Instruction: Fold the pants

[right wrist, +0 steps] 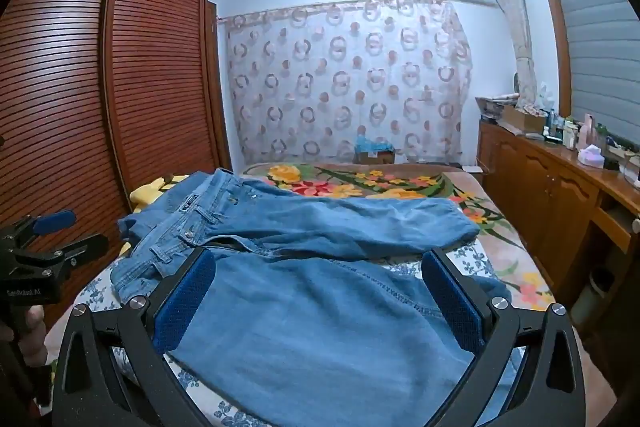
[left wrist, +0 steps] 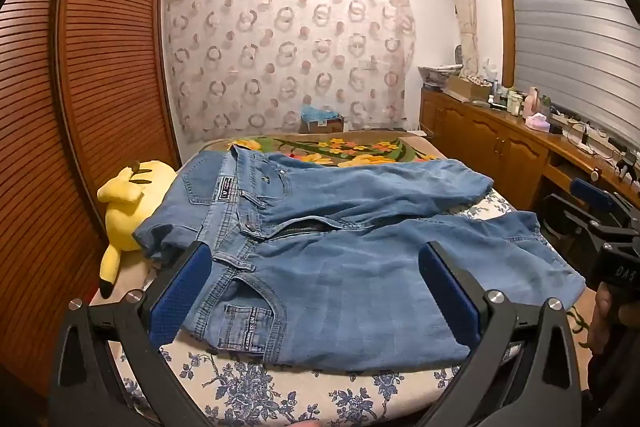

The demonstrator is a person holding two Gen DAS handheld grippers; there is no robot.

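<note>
Light blue jeans (left wrist: 352,259) lie spread flat on the bed, waistband to the left and both legs running right; the same jeans (right wrist: 320,307) fill the right wrist view. My left gripper (left wrist: 316,263) hovers open above the waist and near pocket, blue pads wide apart, nothing between them. My right gripper (right wrist: 320,267) stands open over the near leg, likewise holding nothing. Each gripper shows in the other's view: the right gripper (left wrist: 580,211) at the right edge, the left gripper (right wrist: 68,231) at the left edge.
A yellow plush toy (left wrist: 128,203) lies left of the waistband against the wooden wardrobe (left wrist: 100,67). A floral blanket (left wrist: 340,147) covers the bed's far end. A wooden sideboard (left wrist: 500,139) with bottles and boxes runs along the right. The bed's blue-flowered sheet (left wrist: 280,391) shows in front.
</note>
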